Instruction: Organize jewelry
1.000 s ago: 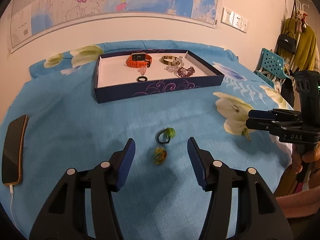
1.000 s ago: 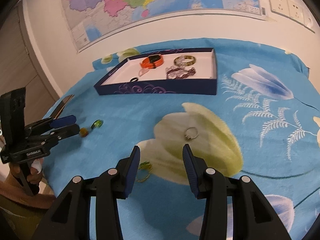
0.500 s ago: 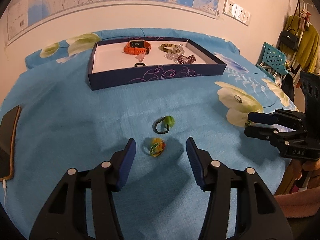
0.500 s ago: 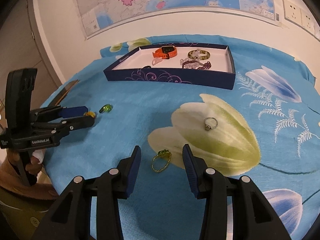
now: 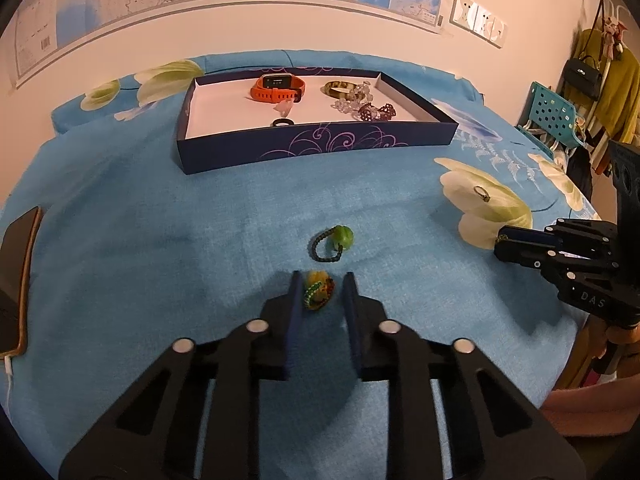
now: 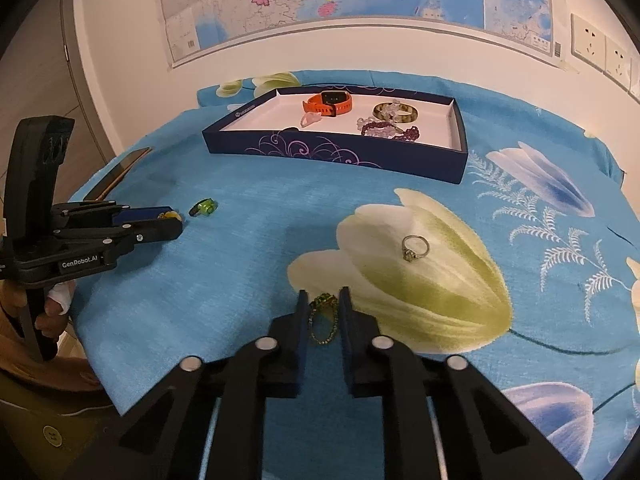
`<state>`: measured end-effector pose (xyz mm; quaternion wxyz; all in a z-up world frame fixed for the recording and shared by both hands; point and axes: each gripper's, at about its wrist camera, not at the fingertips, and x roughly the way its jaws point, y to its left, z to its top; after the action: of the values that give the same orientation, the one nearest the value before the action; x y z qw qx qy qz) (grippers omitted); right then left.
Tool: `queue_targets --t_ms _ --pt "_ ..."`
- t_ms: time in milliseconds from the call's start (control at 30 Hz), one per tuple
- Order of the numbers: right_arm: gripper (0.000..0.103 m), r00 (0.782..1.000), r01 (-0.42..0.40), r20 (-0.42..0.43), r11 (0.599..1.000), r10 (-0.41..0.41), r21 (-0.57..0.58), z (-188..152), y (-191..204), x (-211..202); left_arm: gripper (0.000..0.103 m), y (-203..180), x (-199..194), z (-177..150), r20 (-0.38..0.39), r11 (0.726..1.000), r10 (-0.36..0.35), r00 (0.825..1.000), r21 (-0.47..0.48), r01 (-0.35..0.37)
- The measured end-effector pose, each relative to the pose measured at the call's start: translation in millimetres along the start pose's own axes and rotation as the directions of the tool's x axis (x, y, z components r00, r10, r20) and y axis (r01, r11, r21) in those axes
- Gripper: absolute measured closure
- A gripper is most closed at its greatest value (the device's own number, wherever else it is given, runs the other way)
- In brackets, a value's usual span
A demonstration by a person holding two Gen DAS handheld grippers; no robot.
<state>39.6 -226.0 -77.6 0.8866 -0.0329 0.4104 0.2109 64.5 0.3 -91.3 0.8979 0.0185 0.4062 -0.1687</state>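
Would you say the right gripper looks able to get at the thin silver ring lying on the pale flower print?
Probably not yet: the right gripper is closing around a green-stoned gold ring. Otherwise bare cloth separates it from the thin silver ring.

phone point(image 5: 16, 280) edge-cropped (perhaps charging), ring stone point(image 6: 409, 256) unclear

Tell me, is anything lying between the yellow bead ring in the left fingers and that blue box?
Yes: the green bead ring lies on the cloth just beyond the yellow bead ring, toward the blue box. Otherwise only bare cloth.
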Motion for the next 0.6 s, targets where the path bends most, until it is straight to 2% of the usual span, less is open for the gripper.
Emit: queue_targets --t_ms 333,600 --pt "0.092 0.999 -0.032 0.026 0.999 0.031 0.024 4 -3 -6 0.091 3 -3 0 0.006 1.0 -0.021 1.0 -0.02 0.021" --pt "0.092 0.997 -0.065 0.054 0.997 0.062 0.046 13 -6 -10 0.091 4 -14 7 0.041 0.999 -0.037 0.998 -0.025 0.038"
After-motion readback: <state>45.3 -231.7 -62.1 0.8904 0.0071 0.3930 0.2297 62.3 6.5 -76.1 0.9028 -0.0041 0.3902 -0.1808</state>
